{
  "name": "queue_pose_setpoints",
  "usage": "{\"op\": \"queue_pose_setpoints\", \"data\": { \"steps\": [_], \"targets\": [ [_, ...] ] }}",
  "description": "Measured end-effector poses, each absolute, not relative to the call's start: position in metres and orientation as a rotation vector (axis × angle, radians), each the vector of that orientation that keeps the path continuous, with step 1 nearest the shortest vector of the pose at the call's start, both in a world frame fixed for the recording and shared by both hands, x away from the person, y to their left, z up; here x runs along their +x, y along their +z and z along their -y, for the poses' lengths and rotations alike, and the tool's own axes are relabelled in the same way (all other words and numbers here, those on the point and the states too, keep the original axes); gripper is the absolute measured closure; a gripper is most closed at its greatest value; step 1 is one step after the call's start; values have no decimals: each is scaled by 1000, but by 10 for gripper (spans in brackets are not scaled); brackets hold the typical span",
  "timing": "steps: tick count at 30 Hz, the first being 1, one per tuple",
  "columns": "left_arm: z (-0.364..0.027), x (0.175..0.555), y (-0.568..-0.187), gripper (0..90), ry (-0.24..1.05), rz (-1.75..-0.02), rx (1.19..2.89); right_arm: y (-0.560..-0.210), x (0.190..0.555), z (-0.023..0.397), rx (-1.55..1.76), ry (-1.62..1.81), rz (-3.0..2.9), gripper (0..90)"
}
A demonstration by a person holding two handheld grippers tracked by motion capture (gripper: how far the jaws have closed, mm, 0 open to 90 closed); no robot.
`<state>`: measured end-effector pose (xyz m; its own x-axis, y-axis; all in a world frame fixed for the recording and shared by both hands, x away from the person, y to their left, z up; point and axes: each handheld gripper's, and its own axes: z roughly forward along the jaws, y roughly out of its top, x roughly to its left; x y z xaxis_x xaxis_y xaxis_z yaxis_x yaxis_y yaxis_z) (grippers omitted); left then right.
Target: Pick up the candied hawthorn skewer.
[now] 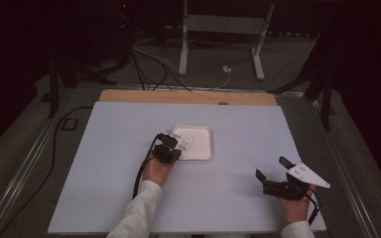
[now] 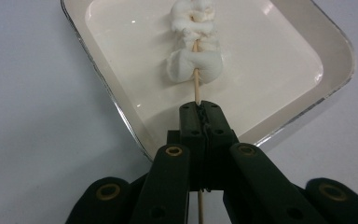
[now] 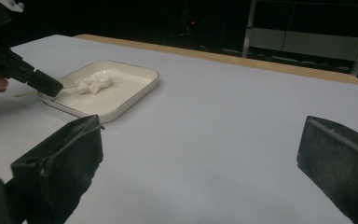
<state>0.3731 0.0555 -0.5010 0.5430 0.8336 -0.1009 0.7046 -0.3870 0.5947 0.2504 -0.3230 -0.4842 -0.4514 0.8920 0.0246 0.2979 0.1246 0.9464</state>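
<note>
One white square tray (image 1: 204, 151) lies on a pale sheet covering the table (image 1: 104, 163); a strip of bare wood (image 1: 129, 95) shows at the table's far edge. One wooden skewer (image 2: 196, 91) carries a run of soft white lumps (image 2: 195, 42), about three or four, not separable with certainty.

The left gripper (image 2: 200, 119) has its jaws pressed together on the skewer's bare shaft, just behind the nearest lump. The skewer's long axis runs in line with the jaws: the loaded end points straight ahead of the tool, over the tray's interior, and the bare tail emerges behind the jaw tips, between the linkage arms.

The right gripper (image 1: 274, 173) stands well to the side of the tray, jaws spread wide and grasping nothing. Its grey three-cornered plate (image 1: 307, 176) is uppermost.

No brand, label or writing is legible.
</note>
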Motion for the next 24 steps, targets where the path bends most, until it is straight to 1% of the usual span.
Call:
{"op": "queue_pose_setpoints", "data": {
  "steps": [10,20,24],
  "targets": [
    [-66,360,-483,900,317,-1182,2118,-484,251,322,1157,1337,-1830,5],
    [-80,349,-477,900,330,-1149,2030,-485,252,319,1152,1328,-1844,5],
    [-84,341,-472,900,357,-1116,2007,-485,251,320,1146,1335,-1845,5]
  ]
}}
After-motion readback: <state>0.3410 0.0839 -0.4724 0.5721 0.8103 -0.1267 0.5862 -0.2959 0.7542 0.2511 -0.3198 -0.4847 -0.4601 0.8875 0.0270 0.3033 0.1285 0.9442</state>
